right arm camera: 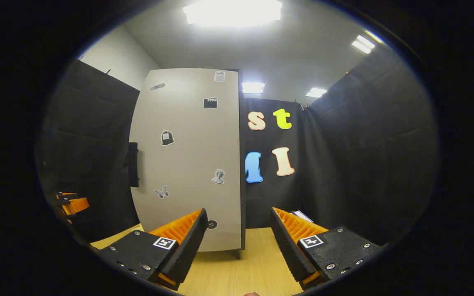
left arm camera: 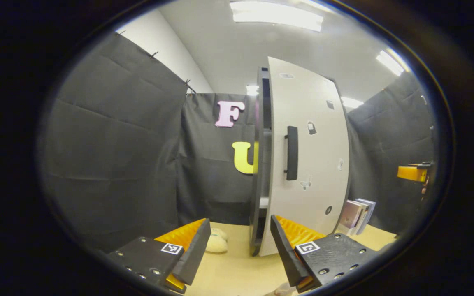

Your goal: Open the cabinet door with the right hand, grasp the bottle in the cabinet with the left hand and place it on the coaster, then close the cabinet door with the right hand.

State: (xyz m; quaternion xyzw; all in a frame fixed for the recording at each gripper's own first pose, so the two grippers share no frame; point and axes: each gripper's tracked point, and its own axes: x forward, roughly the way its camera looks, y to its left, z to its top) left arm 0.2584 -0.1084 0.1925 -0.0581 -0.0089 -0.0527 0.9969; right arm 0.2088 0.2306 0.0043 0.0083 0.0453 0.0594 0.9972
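1. Standing on the wooden surface, cabinet has its door barely ajar, handle untouched.
2. Left claw gapes wide and empty, aimed at the opening edge, likely waiting.
3. Right claw is wide, facing the door.
4. Bottle presumably inside, unseen.

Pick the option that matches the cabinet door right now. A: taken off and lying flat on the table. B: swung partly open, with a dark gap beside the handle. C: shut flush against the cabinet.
B: in the left gripper view the cabinet door stands away from the cabinet body, a dark gap showing left of its handle.
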